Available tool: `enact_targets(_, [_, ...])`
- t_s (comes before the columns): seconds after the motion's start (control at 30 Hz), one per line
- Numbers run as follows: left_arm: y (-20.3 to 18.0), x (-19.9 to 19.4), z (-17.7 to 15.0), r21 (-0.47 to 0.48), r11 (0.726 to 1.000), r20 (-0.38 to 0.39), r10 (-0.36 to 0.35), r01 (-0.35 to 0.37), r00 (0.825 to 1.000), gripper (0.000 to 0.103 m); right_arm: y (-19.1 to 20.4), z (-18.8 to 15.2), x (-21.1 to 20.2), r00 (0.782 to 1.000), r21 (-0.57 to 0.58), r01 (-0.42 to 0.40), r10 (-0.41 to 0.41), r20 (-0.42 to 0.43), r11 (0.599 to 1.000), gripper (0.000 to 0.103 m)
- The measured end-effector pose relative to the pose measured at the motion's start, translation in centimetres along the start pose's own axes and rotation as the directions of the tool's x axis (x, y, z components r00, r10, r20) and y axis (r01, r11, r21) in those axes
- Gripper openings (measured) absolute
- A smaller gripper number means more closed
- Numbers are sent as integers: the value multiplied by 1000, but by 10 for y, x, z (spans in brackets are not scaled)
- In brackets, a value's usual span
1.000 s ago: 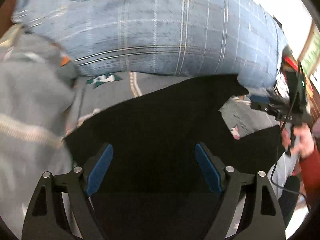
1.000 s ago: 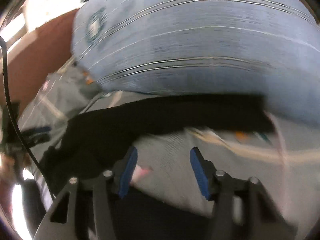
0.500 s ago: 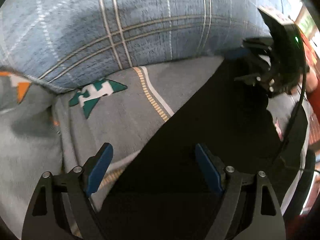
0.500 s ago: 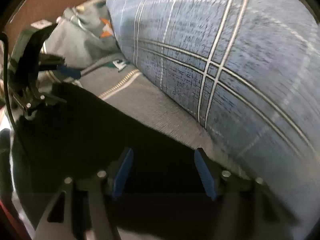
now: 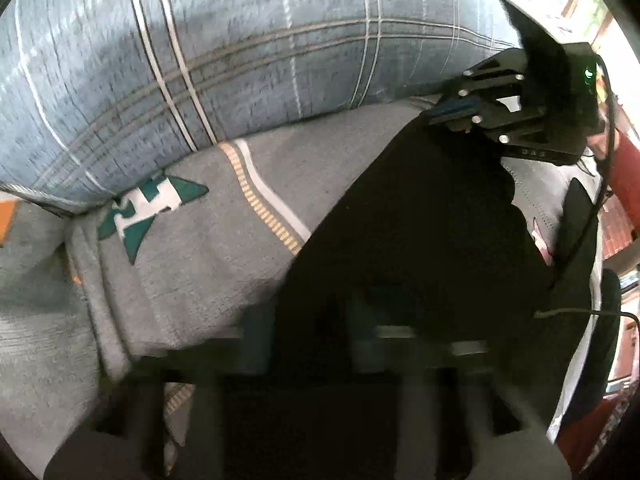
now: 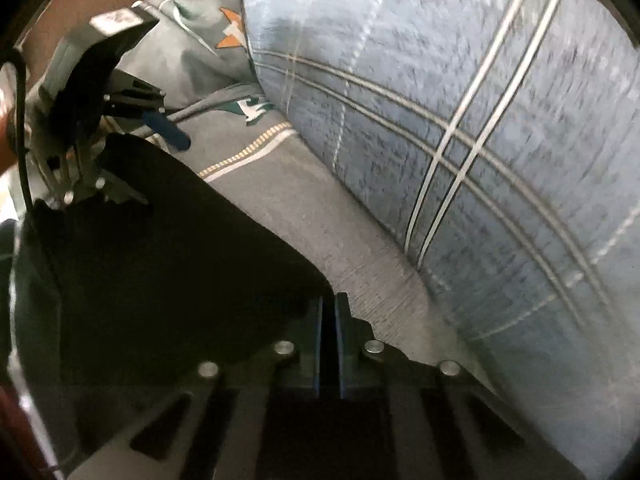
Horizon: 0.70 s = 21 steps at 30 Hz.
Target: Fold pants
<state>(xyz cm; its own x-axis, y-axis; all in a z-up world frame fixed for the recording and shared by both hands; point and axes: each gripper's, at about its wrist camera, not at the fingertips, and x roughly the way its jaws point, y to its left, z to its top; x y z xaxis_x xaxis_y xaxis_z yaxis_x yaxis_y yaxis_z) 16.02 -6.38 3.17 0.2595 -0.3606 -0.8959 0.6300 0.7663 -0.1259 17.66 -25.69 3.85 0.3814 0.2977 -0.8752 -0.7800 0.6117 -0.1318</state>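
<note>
Black pants (image 5: 420,240) lie flat on a grey blanket (image 5: 200,272), their far end close to a blue plaid pillow. In the left wrist view my left gripper (image 5: 312,320) is smeared by motion as its jaws close over the near corner of the pants. My right gripper (image 5: 448,112) shows at the upper right, pinched on the other corner. In the right wrist view the right gripper (image 6: 329,320) has its blue pads together on the edge of the pants (image 6: 160,260). At the upper left, a blue finger (image 6: 168,133) of the left gripper sticks out.
The big blue plaid pillow (image 5: 240,60) (image 6: 500,120) rests on the grey blanket (image 6: 320,208) just beyond the pants. The blanket carries a green-and-white emblem (image 5: 148,208) and a yellow-white stripe. A red sleeve (image 5: 624,176) and a black cable (image 5: 580,312) are at the right.
Both grippers came in over the end of the pants by the pillow, then their jaws went from wide apart to closed on the black cloth.
</note>
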Motion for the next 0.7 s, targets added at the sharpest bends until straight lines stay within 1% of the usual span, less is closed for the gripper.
enact_targets(0.07, [-10, -8, -2, 21, 999, 18, 36, -36, 999, 6, 6, -2, -21, 998, 18, 46, -47, 51, 999, 4])
enact_targets(0.17, [-23, -32, -4, 36, 997, 76, 65, -67, 995, 5, 13, -11, -64, 986, 63, 93, -100, 131, 994, 4])
enact_targets(0.23, [-42, -58, -10, 45, 996, 131, 68, -75, 989, 5, 25, -22, -95, 975, 66, 135, -145, 171, 989, 4])
enact_targets(0.33, [-83, -101, -32, 76, 993, 207, 68, -85, 976, 5, 59, -41, -139, 954, 73, 170, -183, 237, 983, 4])
enact_targets(0.37, [-93, -114, -43, 78, 994, 224, 53, -72, 973, 5, 76, -56, -158, 946, 76, 173, -187, 264, 982, 4])
enact_targets(0.4, [-100, -120, -47, 77, 995, 231, 45, -64, 972, 5, 88, -67, -170, 942, 81, 175, -191, 277, 981, 4])
enact_targets(0.43, [-115, -126, -59, 75, 995, 236, 45, -65, 971, 5, 99, -78, -180, 940, 90, 170, -189, 284, 981, 4])
enact_targets(0.47, [-124, -129, -69, 75, 995, 239, 48, -68, 970, 5, 115, -94, -190, 940, 107, 143, -169, 295, 984, 4])
enact_targets(0.5, [-133, -131, -82, 64, 997, 240, 37, -53, 970, 5, 126, -106, -196, 942, 121, 123, -154, 297, 985, 4])
enact_targets(0.53, [-142, -130, -97, 40, 999, 224, 16, -25, 974, 5, 137, -117, -198, 947, 131, 109, -143, 289, 985, 4])
enact_targets(0.57, [-149, -125, -111, 21, 1000, 198, 13, -18, 980, 5, 151, -131, -197, 951, 141, 96, -132, 278, 985, 4])
enact_targets(0.6, [-149, -123, -113, 16, 1000, 180, 18, -21, 984, 5, 162, -143, -194, 956, 159, 76, -118, 270, 984, 4])
enact_targets(0.63, [-152, -115, -126, -10, 1000, 153, 16, -15, 988, 5, 171, -154, -189, 963, 177, 50, -94, 253, 983, 4])
enact_targets(0.67, [-155, -114, -131, -35, 999, 141, 10, -5, 990, 6, 183, -167, -178, 973, 198, 21, -66, 222, 980, 4])
enact_targets(0.7, [-152, -110, -140, -84, 996, 118, -9, 19, 993, 7, 190, -175, -169, 978, 212, 12, -55, 202, 977, 4])
